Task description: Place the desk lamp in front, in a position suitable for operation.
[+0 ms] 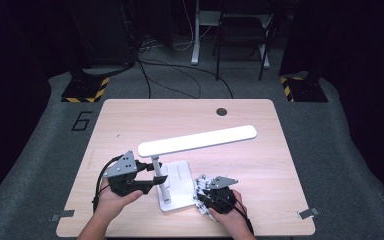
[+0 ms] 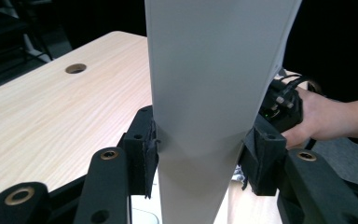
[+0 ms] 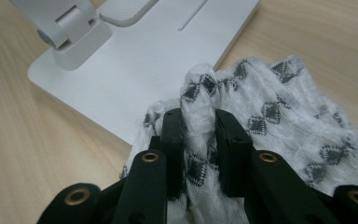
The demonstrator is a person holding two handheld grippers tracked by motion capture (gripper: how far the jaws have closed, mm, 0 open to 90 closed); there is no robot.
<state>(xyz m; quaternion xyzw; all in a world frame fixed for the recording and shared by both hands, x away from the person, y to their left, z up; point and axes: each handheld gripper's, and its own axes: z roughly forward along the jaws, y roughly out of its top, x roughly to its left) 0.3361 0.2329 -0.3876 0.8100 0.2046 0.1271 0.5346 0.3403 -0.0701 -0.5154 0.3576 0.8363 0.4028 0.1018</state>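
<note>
While the desk lamp (image 1: 180, 150) stands on the near half of the wooden table (image 1: 260, 175), it is gripped by the left gripper (image 1: 161, 179) at its upright post (image 1: 156, 167). As seen in the left gripper view, the post (image 2: 200, 116) is clamped between the two black jaws, with a pad pressed against each of its sides. The lamp's long white head (image 1: 197, 140) is carried above the table, reaching from above the post toward the far right. The flat white base (image 1: 177, 187) lies on the table surface, just to the right of the left gripper.

A white cloth (image 1: 201, 192) with a dark diamond pattern is held by the right gripper (image 1: 206, 196) at the right edge of the base. In the right gripper view, a fold of the cloth (image 3: 261, 116) is pinched between the jaws, which are drawn close together on the fabric. The bunched cloth is laid partly over the near corner of the base (image 3: 135, 70) and partly on the table (image 3: 23, 140) beside it. The foot of the post, with its hinge (image 3: 70, 32), is seen at the far left corner of the base.

Each gripper is held by a hand entering from the near edge of the table. A round cable hole (image 1: 222, 111) is set in the table near its far edge, well apart from the lamp.
</note>
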